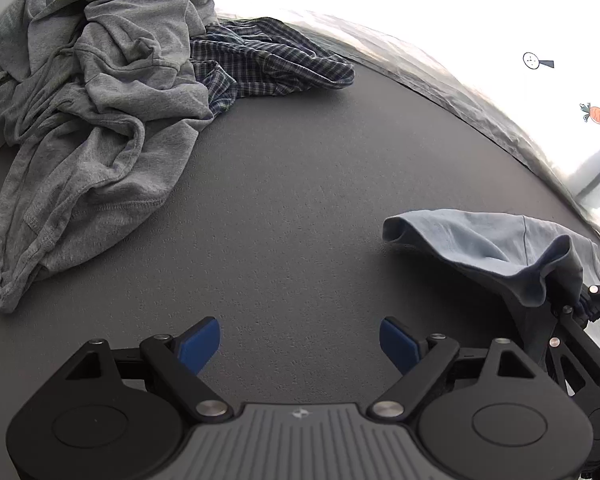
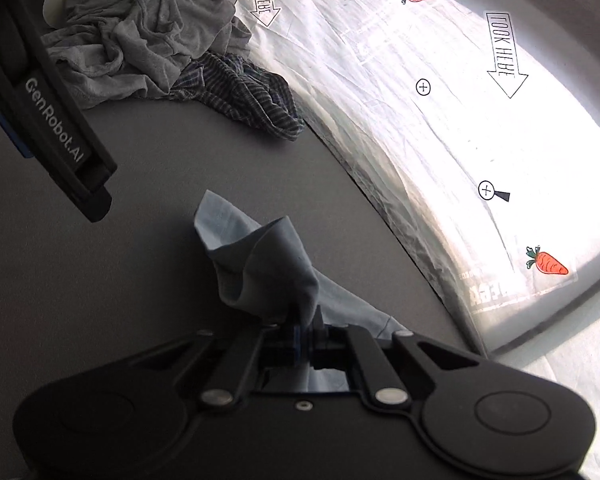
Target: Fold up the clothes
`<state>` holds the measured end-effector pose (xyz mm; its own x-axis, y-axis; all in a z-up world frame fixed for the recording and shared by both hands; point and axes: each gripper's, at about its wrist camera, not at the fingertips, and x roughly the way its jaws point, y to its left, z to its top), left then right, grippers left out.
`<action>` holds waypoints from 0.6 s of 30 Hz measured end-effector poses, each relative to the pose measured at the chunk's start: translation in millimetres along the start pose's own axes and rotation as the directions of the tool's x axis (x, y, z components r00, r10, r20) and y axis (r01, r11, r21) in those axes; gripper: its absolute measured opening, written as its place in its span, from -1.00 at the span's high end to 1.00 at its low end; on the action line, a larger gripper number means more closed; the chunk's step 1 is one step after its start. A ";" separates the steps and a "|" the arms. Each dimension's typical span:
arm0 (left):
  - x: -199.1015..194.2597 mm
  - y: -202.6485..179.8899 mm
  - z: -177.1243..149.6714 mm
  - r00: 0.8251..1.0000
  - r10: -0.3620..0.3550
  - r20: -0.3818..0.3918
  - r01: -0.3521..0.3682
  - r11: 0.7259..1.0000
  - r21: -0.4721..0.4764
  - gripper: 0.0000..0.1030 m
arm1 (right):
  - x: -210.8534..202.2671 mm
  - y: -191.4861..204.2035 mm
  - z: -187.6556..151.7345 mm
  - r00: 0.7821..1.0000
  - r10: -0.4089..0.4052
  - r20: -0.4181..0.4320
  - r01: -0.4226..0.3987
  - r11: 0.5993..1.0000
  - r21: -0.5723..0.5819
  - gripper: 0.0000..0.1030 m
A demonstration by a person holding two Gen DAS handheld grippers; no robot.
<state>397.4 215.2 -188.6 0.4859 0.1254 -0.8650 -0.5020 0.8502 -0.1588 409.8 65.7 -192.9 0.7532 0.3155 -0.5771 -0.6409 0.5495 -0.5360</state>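
Note:
A light blue garment [image 2: 260,264] is bunched up off the grey table [image 2: 120,240], and my right gripper [image 2: 300,334] is shut on a fold of it. In the left wrist view the same light blue garment [image 1: 480,244] hangs at the right, pinched by the right gripper [image 1: 576,308]. My left gripper [image 1: 300,344] hovers open over bare table [image 1: 292,200] to the left of that cloth, with nothing between its blue pads [image 1: 200,344]. A crumpled grey hoodie [image 1: 88,120] and a dark plaid shirt [image 1: 268,60] lie in a heap at the far left.
The hoodie [image 2: 148,40] and plaid shirt [image 2: 244,100] pile sits near the table's far edge. Beyond that edge lies a bright white sheet [image 2: 440,120] printed with arrows and carrots [image 2: 548,262]. The left gripper's black body [image 2: 56,120] crosses the upper left of the right wrist view.

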 end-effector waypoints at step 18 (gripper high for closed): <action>-5.1 -123.3 -53.6 0.996 -0.072 -0.060 0.085 0.964 0.253 -0.71 | -17.3 -136.9 -138.2 0.978 -0.012 -0.210 0.162 0.683 0.712 0.85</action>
<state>418.5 82.3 -190.1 0.4765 0.0331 -0.8786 -0.2617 0.9593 -0.1057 464.0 -121.9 -194.7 0.7132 0.1392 -0.6870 -0.2107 0.9773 -0.0208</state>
